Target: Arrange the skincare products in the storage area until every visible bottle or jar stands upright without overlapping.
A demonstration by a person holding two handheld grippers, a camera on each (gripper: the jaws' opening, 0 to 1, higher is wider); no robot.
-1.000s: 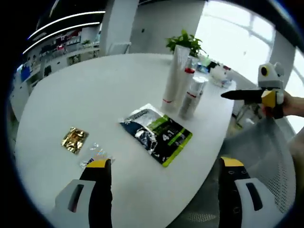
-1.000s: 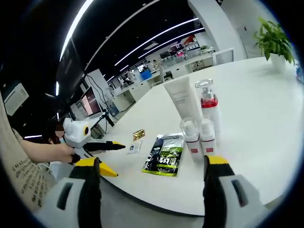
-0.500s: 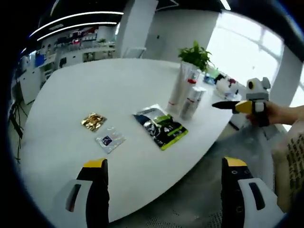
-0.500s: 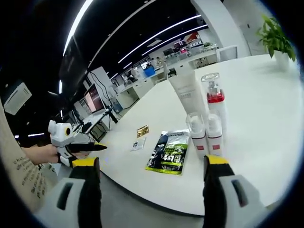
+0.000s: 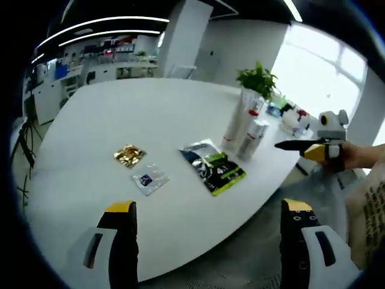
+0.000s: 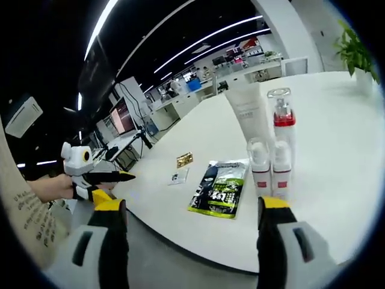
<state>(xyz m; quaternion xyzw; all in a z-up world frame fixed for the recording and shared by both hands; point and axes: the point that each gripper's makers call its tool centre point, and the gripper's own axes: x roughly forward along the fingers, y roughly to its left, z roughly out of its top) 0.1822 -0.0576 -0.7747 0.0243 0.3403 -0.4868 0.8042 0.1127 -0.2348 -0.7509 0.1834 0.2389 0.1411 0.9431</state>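
Left gripper view, left to right: we see the left gripper (image 5: 207, 211) with its two jaws spread wide and nothing between them, held off the near edge of the white table (image 5: 120, 126); on the table lie a gold sachet (image 5: 129, 155), then just beside it a small clear sachet (image 5: 150, 179), then a dark and green pouch (image 5: 213, 167) lying flat; past the pouch the skincare bottles stand upright in a tight cluster near the table's far edge, a tall white tube (image 5: 236, 127) with a shorter pump bottle (image 5: 253, 138) touching or just beside it; a potted plant (image 5: 257, 78) stands behind them; at far right the right gripper (image 5: 287, 145) comes in, held by a hand (image 5: 355, 155), off the table edge; its dark jaws look close together, though we cannot tell for sure from here.

Right gripper view, left to right: the left gripper (image 6: 126, 176) shows at left, gripped by a hand (image 6: 51, 188), well apart from the products; the right gripper's own jaws stand wide apart with nothing held; on the table the gold sachet (image 6: 184, 159), the clear sachet (image 6: 178, 176), the pouch (image 6: 221, 188); then two small pump bottles (image 6: 270, 170) side by side, upright, with the white tube (image 6: 248, 114) and a red-collared pump bottle (image 6: 283, 126) upright behind them; none lies over another.
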